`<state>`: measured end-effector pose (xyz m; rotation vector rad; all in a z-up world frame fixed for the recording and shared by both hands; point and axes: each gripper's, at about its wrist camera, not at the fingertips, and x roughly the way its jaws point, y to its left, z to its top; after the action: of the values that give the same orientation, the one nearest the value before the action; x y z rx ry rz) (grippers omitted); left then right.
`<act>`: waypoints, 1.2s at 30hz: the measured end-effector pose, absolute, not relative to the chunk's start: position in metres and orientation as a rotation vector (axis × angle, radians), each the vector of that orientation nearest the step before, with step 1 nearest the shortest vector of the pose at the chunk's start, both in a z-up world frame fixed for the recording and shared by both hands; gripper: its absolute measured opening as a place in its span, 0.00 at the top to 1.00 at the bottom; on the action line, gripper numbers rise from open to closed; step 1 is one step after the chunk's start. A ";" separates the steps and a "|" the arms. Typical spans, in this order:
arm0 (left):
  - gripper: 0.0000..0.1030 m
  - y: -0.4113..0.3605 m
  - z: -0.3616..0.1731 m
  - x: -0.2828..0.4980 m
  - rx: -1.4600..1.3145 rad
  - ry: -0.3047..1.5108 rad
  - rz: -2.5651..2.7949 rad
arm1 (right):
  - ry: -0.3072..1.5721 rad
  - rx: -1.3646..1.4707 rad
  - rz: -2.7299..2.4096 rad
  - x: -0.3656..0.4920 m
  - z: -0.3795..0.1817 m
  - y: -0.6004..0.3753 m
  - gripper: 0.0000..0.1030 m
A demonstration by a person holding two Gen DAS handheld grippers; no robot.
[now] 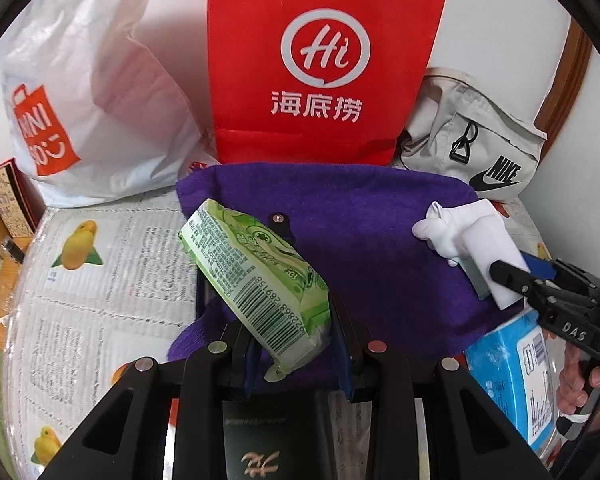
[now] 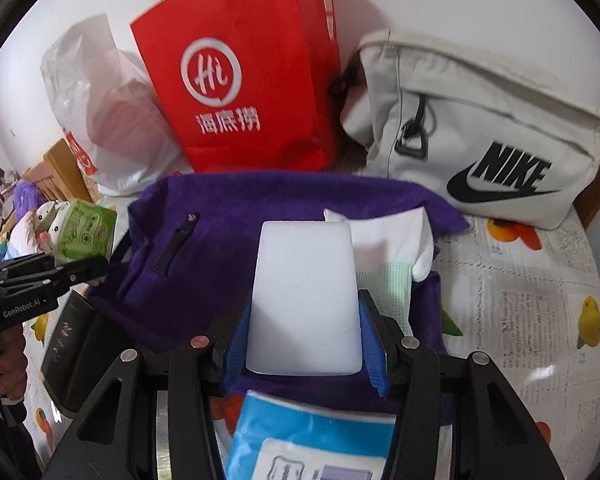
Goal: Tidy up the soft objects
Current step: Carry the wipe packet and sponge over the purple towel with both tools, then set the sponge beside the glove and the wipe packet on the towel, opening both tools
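My left gripper [image 1: 296, 316] is shut on a green tissue pack [image 1: 256, 280] and holds it above the purple fleece cloth [image 1: 360, 216]; the pack also shows in the right wrist view [image 2: 86, 234]. My right gripper [image 2: 306, 340] is shut on a white sponge block [image 2: 306, 296] above the same purple cloth [image 2: 220, 216]. A white glove [image 2: 396, 240] and a pale green mesh cloth [image 2: 392, 292] lie on the purple cloth under the sponge. In the left wrist view the sponge [image 1: 488, 236] and glove [image 1: 440, 228] sit at the right.
A red Haidilao paper bag [image 1: 324, 60], a white Miniso plastic bag [image 1: 84, 92] and a beige Nike bag [image 2: 480, 132] stand at the back by the wall. A blue tissue pack [image 2: 312, 436] lies near me. A dark box [image 2: 68, 340] sits at left on the fruit-print tablecloth [image 2: 540, 304].
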<state>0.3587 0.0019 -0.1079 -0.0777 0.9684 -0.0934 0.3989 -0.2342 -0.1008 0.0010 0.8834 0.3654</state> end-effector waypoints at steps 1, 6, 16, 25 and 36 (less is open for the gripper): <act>0.72 0.001 -0.110 0.362 -0.082 0.972 -0.098 | 0.896 -0.003 0.360 0.402 -0.104 -0.234 0.52; 0.72 -0.005 -0.116 0.373 -0.086 0.984 -0.117 | 0.923 -0.002 0.347 0.413 -0.113 -0.236 0.52; 0.71 -0.016 -0.131 0.391 -0.094 1.031 -0.137 | 0.945 -0.008 0.343 0.420 -0.121 -0.235 0.51; 0.57 -0.016 -0.139 0.396 -0.084 1.051 -0.112 | 0.934 -0.022 0.341 0.420 -0.120 -0.234 0.34; 0.37 -0.009 -0.126 0.384 -0.054 1.036 -0.061 | 0.836 -0.098 0.309 0.399 -0.099 -0.227 0.28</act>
<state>0.3841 -0.0088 -0.1255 -0.0540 1.0364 -0.0611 0.3990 -0.2270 -0.0990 -0.0977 0.8365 0.3088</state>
